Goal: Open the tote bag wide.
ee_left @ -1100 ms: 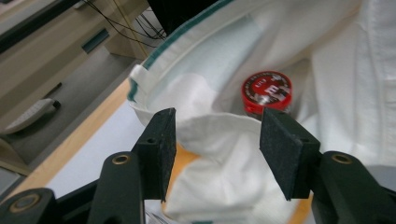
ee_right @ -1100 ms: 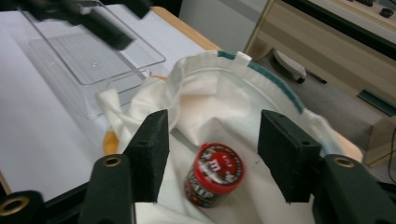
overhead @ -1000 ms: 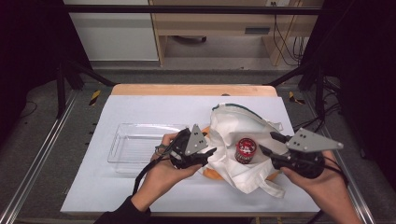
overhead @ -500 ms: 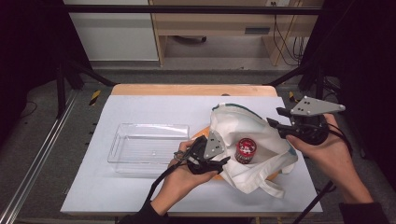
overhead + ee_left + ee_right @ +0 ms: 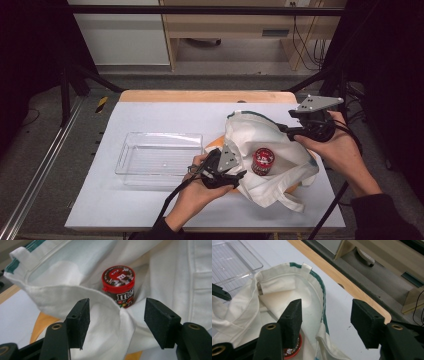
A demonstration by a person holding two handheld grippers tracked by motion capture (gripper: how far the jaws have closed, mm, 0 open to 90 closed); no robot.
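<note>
Seemingly early: jar point(image 5: 119, 286) lies in bag point(image 5: 280, 150), tray point(image 5: 160, 155) empty; both grippers point(image 5: 116, 322) point(image 5: 325, 323) spread, gripping nothing.

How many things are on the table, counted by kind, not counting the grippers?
White cloth tote bag: 1
Red-lidded M&M's candy jar, inside the bag: 1
Clear plastic tray: 1
Orange flat item partly under the bag: 1
Total: 4

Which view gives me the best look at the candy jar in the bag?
The left gripper view: the candy jar stands upright in the open bag, lid and label plain. The high view shows it small from above; the right gripper view catches a sliver of lid behind a finger.
</note>
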